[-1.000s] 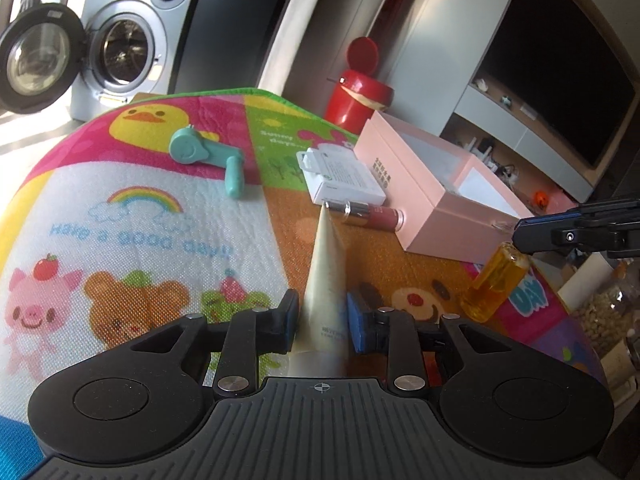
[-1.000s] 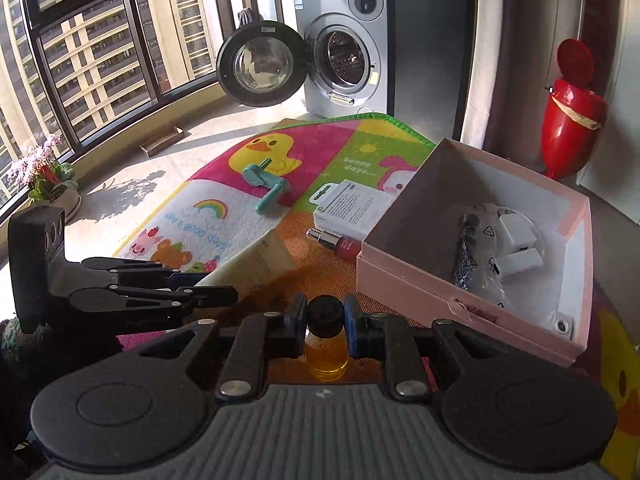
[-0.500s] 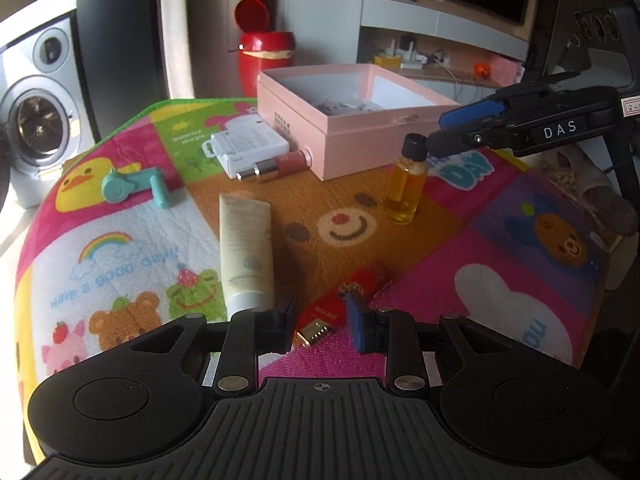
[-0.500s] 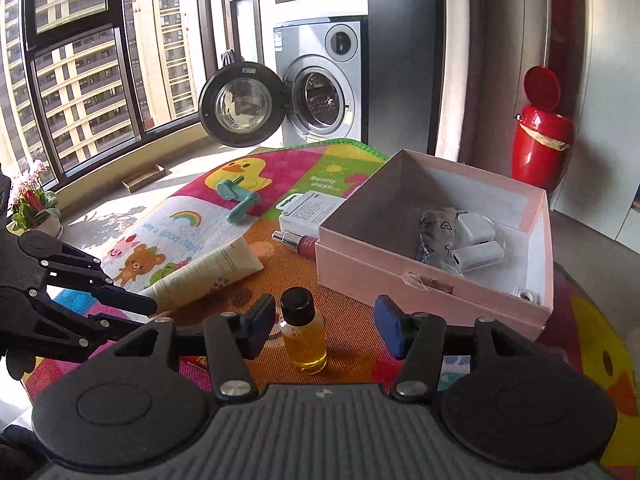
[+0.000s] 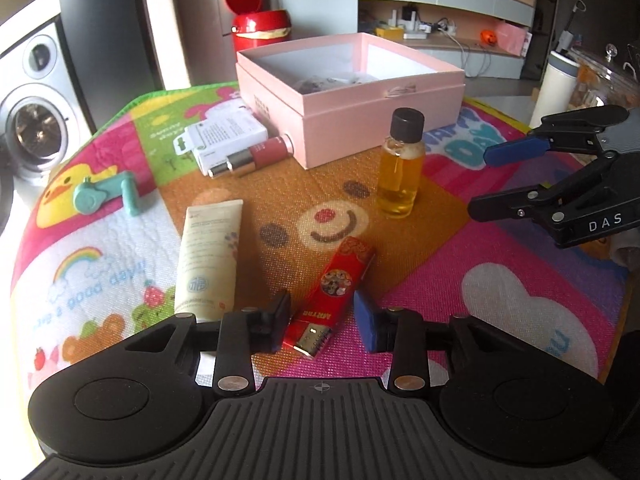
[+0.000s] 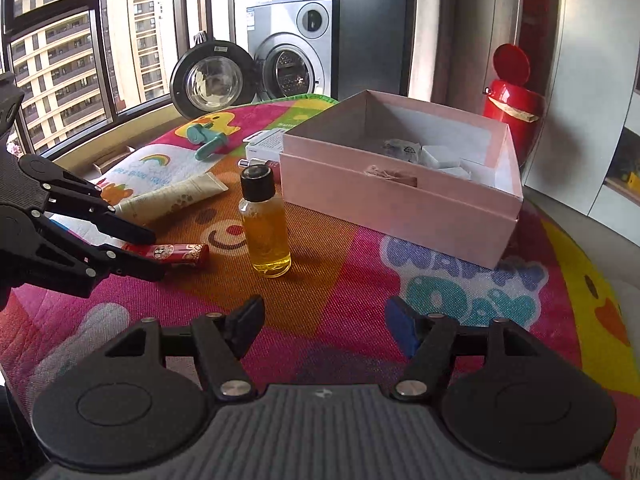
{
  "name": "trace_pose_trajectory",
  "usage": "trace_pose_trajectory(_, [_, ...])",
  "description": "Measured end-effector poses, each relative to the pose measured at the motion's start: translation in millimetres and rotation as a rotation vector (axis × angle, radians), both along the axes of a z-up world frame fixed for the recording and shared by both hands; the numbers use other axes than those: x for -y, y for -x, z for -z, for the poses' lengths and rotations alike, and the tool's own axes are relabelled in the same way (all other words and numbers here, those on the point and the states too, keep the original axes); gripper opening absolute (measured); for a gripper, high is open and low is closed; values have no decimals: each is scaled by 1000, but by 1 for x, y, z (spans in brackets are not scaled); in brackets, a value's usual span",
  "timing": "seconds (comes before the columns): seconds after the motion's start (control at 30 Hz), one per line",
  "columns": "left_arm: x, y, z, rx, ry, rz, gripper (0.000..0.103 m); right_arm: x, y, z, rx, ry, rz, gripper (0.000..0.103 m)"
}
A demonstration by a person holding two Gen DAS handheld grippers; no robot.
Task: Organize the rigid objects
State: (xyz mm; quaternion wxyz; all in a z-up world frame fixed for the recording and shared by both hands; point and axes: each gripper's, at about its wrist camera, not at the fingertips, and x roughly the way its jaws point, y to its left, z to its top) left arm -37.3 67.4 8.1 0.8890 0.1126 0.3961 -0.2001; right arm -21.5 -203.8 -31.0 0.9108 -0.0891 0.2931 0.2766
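Released a second ago, the amber glass bottle with black cap (image 6: 265,222) now stands before the open pink cardboard box (image 6: 400,200). Behind it the right gripper (image 6: 324,326) gapes wide. Left of the box, the left gripper (image 5: 322,318) straddles, jaws apart, a red rectangular lighter (image 5: 330,294).

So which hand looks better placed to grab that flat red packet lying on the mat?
Left, probably. The left gripper is open with the flat red packet lying between its fingers. The right gripper is open too, facing the small amber bottle instead.

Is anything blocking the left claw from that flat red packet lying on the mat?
Nothing visible does. The left gripper is open, and the flat red packet already lies with its near end between the fingers. The cream tube lies off to the side, and the small amber bottle stands farther back.
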Motion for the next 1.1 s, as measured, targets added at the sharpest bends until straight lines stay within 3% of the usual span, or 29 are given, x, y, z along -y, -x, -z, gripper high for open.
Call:
trace_pose_trajectory(0.1, [3,0,1,2,18,-11,36,-12,1,-13,75,-30,-24,67])
trace_pose_trajectory(0.2, [-2,-1,2,-16,80,-83,36,-30,-5,-20,124,-28,-40,64])
trace_pose_trajectory(0.3, [-4,-2,2,-28,117,-128,36,-47,-17,-22,122,-8,-61,50])
trace_pose_trajectory(0.33, [-3,-2,2,-24,105,-124,36,-50,-19,-22,116,3,-67,42])
trace_pose_trajectory(0.37, [-1,-1,2,-17,92,-119,36,-52,-21,-23,107,16,-70,25])
trace_pose_trajectory(0.43, [3,2,3,8,72,-118,34,-49,-19,-28,107,8,-72,19])
trace_pose_trajectory(0.5, [7,6,4,34,58,-107,28,-40,-13,-34,104,-8,-76,19])
trace_pose_trajectory(0.73, [21,22,-6,97,56,-45,28,12,8,-45,103,-27,-2,19])
trace_pose_trajectory(0.8, [23,22,-17,129,65,-42,27,27,13,-46,107,-32,31,19])
trace_pose_trajectory(0.87, [26,16,-34,164,80,-34,5,39,16,-46,117,-36,65,19])
trace_pose_trajectory(1.03, [44,-18,-85,323,79,-49,8,64,18,-45,132,-75,125,19])
trace_pose_trajectory(1.1, [47,-32,-96,337,91,-62,8,69,20,-42,132,-80,133,19])
